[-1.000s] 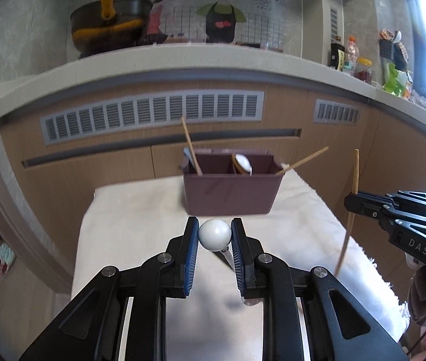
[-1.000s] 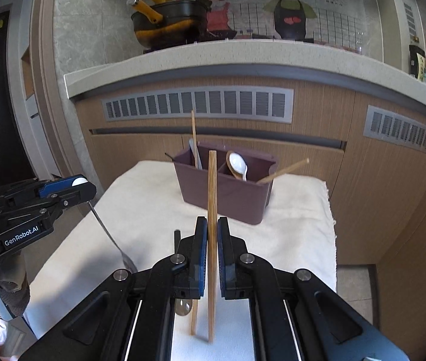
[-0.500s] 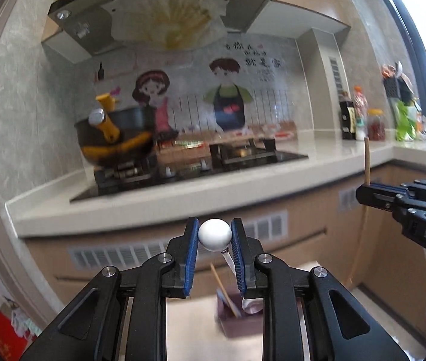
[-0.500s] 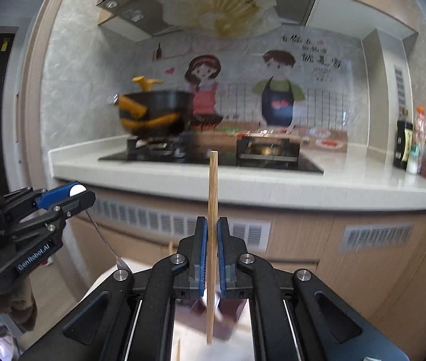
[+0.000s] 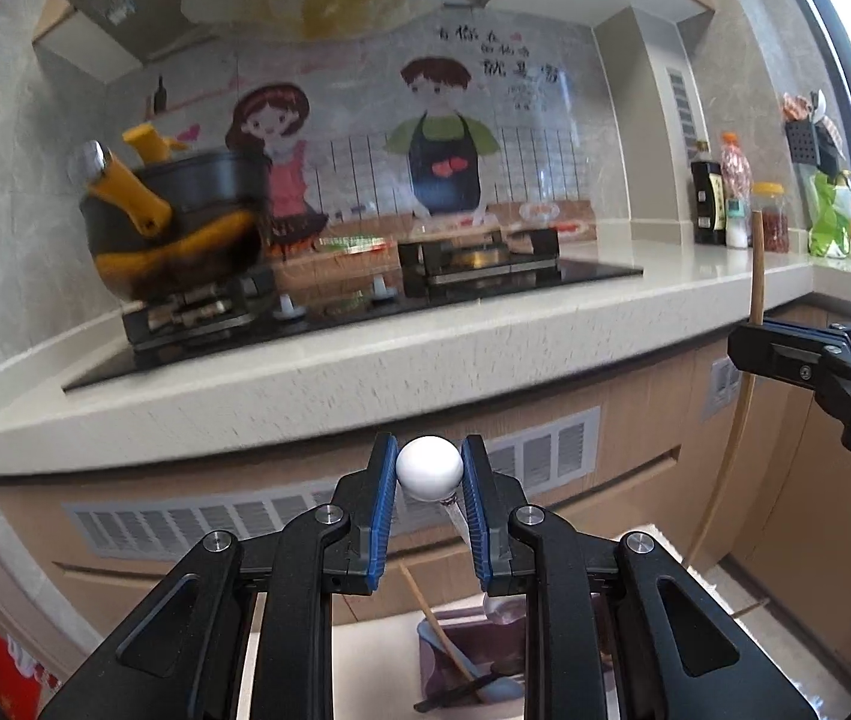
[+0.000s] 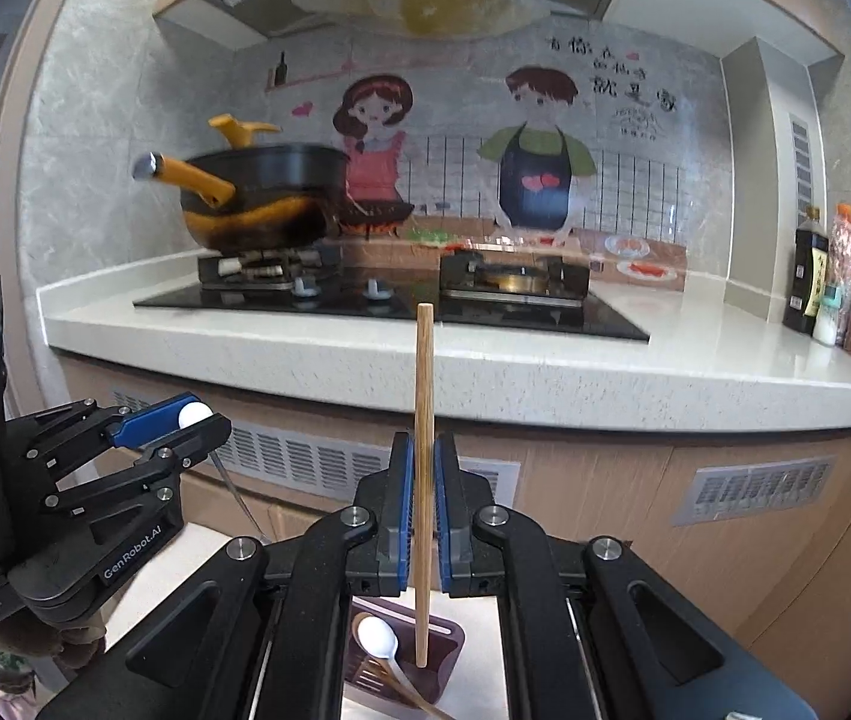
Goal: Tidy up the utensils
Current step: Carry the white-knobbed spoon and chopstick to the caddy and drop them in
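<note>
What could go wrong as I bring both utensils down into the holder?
The left gripper pinches only the round white knob of its utensil, so the long shaft could swing or slip. The right gripper's chopstick is held mid-length and could pivot. The purple holder already contains a white spoon, so insertions could snag.

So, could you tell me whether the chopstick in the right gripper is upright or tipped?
Upright: the chopstick stands nearly vertical between the shut right gripper.

Home kitchen: gas hob (image 6: 389, 294) set in a pale stone counter (image 6: 485, 372), black-and-yellow pot (image 6: 263, 198) on a burner, range hood (image 5: 125, 6) overhead, condiment bottles (image 6: 809, 276), cartoon-cook backsplash (image 5: 437, 138).
</note>
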A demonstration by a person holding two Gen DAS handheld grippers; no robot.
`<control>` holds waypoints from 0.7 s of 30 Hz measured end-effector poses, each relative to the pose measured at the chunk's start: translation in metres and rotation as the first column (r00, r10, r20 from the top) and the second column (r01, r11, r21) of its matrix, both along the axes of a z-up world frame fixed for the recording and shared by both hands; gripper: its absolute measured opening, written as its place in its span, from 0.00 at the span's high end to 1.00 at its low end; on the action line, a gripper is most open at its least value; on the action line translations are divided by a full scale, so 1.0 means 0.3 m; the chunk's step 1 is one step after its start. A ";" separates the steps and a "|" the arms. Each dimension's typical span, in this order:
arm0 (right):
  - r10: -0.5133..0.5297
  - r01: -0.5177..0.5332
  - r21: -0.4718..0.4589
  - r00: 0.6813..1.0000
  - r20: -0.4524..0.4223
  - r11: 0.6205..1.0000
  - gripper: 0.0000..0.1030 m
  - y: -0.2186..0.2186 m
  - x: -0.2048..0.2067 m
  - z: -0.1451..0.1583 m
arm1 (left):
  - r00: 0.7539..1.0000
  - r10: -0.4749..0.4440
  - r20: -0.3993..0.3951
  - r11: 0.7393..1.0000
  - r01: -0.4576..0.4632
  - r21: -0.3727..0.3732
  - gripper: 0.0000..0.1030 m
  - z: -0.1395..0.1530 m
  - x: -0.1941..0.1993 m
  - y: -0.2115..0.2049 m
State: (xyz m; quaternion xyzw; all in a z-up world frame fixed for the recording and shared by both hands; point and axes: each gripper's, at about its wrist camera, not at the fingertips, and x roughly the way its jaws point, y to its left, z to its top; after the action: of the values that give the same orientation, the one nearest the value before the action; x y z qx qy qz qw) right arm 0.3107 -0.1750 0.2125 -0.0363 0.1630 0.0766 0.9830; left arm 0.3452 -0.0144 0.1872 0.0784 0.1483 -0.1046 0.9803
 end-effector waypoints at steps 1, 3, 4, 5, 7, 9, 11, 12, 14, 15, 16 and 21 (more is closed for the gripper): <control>-0.003 0.003 0.001 1.000 -0.011 1.000 0.94 0.000 0.015 -0.016 | 1.000 0.000 -0.015 1.000 0.000 -0.002 0.78 -0.021 0.017 0.000; -0.011 0.011 -0.002 0.999 -0.035 1.000 0.94 0.001 0.046 -0.058 | 0.999 -0.001 -0.042 1.000 0.001 -0.001 0.78 -0.061 0.046 -0.005; -0.015 0.015 -0.003 0.999 -0.044 1.000 0.94 0.001 0.060 -0.080 | 0.998 -0.001 -0.055 1.000 0.001 -0.003 0.78 -0.082 0.062 -0.007; -0.020 0.019 -0.010 0.998 -0.053 1.000 0.94 0.004 0.074 -0.103 | 0.998 -0.003 -0.070 1.000 0.002 -0.006 0.78 -0.102 0.069 -0.006; -0.026 0.024 -0.020 0.995 -0.091 1.000 0.94 0.011 0.105 -0.161 | 0.994 -0.007 -0.111 1.000 0.005 -0.015 0.78 -0.148 0.098 -0.006; -0.020 0.018 -0.013 0.991 -0.135 1.000 0.94 0.014 0.129 -0.205 | 0.988 -0.016 -0.157 1.000 0.012 -0.026 0.78 -0.194 0.125 -0.009; -0.007 0.008 0.005 0.978 -0.207 1.000 0.92 0.013 0.164 -0.257 | 0.977 -0.041 -0.207 0.999 0.035 -0.034 0.76 -0.241 0.144 -0.015; 0.001 0.005 0.023 0.970 -0.242 1.000 0.89 0.008 0.181 -0.282 | 0.970 -0.061 -0.235 0.998 0.052 -0.045 0.73 -0.267 0.155 -0.019; -0.013 0.025 0.039 0.959 -0.282 0.999 0.66 -0.005 0.197 -0.322 | 0.961 -0.071 -0.269 0.997 0.059 -0.054 0.51 -0.303 0.161 -0.019; -0.024 0.038 0.043 0.960 -0.280 0.998 0.61 -0.013 0.191 -0.335 | 0.960 -0.065 -0.274 0.997 0.051 -0.059 0.47 -0.315 0.159 -0.014; -0.032 0.044 0.038 0.964 -0.265 0.998 0.53 -0.017 0.176 -0.341 | 0.960 -0.055 -0.276 0.997 0.039 -0.062 0.45 -0.324 0.154 -0.007; -0.062 0.054 -0.053 0.985 -0.159 0.997 0.24 0.008 0.068 -0.340 | 0.955 -0.006 -0.295 0.996 -0.022 -0.091 0.40 -0.340 0.097 0.049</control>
State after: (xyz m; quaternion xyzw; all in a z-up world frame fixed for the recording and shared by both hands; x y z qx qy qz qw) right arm 0.3312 -0.1727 0.1105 -0.0492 0.2446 0.0467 0.9672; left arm 0.3744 0.0004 0.0852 0.0154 0.2883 -0.1180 0.9501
